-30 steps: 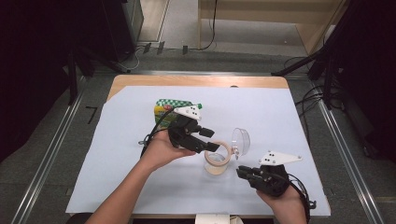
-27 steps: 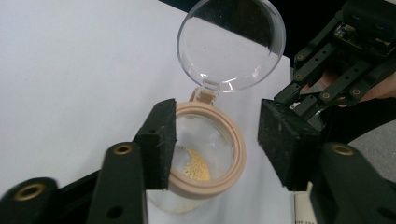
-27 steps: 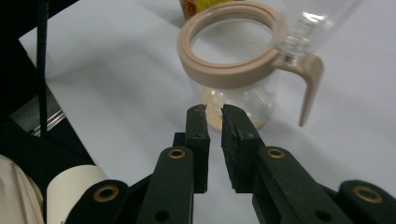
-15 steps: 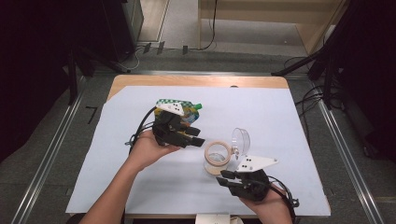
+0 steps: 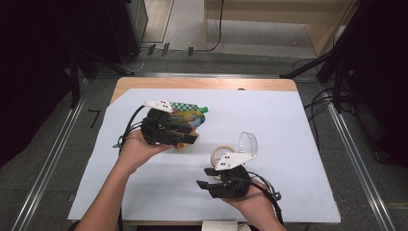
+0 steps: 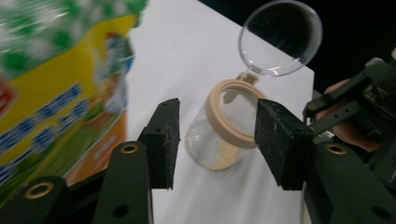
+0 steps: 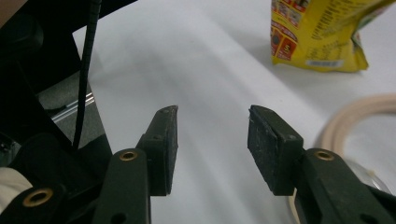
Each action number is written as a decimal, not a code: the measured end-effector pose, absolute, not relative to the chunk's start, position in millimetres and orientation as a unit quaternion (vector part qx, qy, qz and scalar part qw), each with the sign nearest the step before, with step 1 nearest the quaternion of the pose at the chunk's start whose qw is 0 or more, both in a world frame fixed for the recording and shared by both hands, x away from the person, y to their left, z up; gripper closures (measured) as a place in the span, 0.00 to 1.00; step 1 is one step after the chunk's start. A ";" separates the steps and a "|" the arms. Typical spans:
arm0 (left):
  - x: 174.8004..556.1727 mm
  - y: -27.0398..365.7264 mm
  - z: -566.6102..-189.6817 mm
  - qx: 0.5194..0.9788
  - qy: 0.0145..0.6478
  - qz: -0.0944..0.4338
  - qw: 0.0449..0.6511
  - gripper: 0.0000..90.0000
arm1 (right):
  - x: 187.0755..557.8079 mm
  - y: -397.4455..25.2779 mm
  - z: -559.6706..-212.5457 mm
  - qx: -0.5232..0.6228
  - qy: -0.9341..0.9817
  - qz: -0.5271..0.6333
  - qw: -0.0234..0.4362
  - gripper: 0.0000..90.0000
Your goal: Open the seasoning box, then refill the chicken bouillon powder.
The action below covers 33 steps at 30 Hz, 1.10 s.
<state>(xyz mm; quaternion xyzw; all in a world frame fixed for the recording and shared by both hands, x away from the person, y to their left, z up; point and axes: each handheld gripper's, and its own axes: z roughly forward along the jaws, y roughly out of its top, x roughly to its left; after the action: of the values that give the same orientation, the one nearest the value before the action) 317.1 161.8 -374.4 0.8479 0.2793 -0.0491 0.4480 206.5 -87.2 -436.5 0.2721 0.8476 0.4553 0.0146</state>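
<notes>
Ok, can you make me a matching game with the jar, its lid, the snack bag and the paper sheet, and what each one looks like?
Things:
1. jar
2. lid
3. snack bag
4. paper sheet

Looks:
A. flipped up, clear and round
B. white, spread over the table
C. yellow and green, beside the left gripper
D. see-through with a beige rim, standing open

Pairs: 1-D, 2-A, 3-C, 4-B

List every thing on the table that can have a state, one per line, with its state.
Jar: upright, open, beige rim, a little yellowish stuff at the bottom.
Clear lid: flipped up, attached at the rim.
Snack pouch: lying on the sheet, green cap on.
Left claw: open, holding nothing.
Right claw: open, holding nothing.
</notes>
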 end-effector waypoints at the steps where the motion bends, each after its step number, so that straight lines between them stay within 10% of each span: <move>1: 317.5 165.2 -373.8 0.848 0.280 -0.048 0.448 0.57 | 208.9 -81.8 -435.0 0.269 0.849 0.453 0.013 0.59; 33: 328.1 237.0 -376.2 0.836 0.334 0.015 0.435 0.45 | 206.8 -41.8 -457.7 0.253 0.862 0.439 -0.003 0.52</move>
<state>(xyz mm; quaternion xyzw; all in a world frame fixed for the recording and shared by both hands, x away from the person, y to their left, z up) 328.1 237.0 -376.2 0.8362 0.3339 0.0155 0.4349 206.8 -41.8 -457.7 0.2533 0.8619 0.4393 -0.0028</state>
